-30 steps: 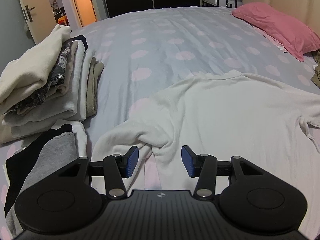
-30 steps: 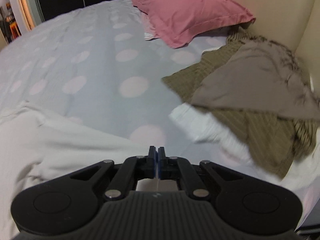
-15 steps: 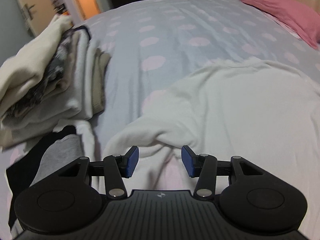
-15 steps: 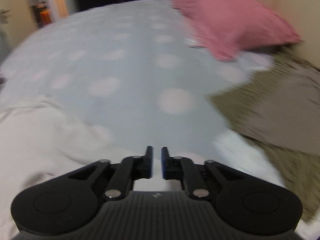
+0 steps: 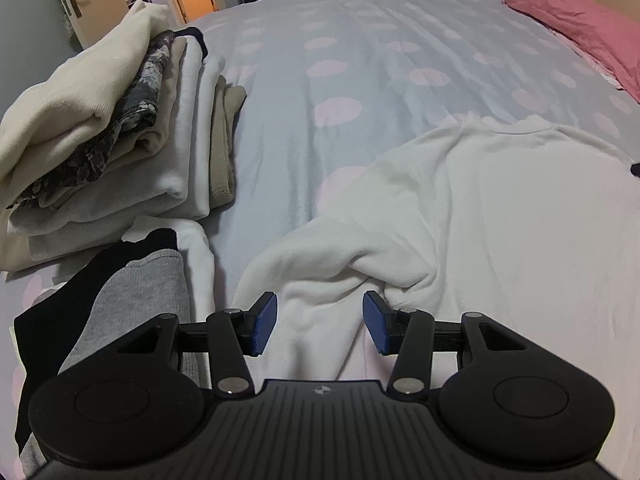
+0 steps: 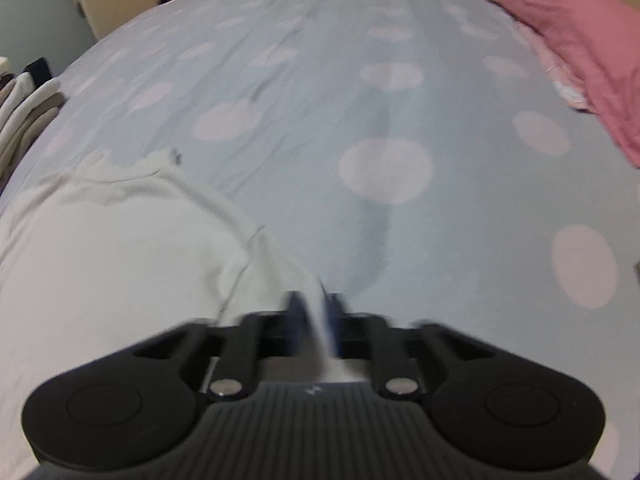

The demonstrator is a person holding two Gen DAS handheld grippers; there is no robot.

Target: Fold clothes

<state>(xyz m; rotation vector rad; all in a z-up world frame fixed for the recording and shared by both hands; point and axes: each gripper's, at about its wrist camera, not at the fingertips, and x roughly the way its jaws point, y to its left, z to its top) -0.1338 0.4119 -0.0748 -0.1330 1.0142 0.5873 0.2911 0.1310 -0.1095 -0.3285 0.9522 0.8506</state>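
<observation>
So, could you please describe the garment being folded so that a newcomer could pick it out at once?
On the grey bedspread with pale pink dots, look in front of the left gripper, to the right of the folded stack. The white sweatshirt lies there spread out flat, the only unfolded garment, with one sleeve bunched between the open fingers.

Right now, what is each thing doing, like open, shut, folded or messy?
left gripper: open, around a bunched sleeve.
right gripper: blurred; white cloth between its fingers, grip unclear.
white sweater: spread out, unfolded.
stack of clothes: folded, piled.
pink pillow: lying at the bed's head.
</observation>
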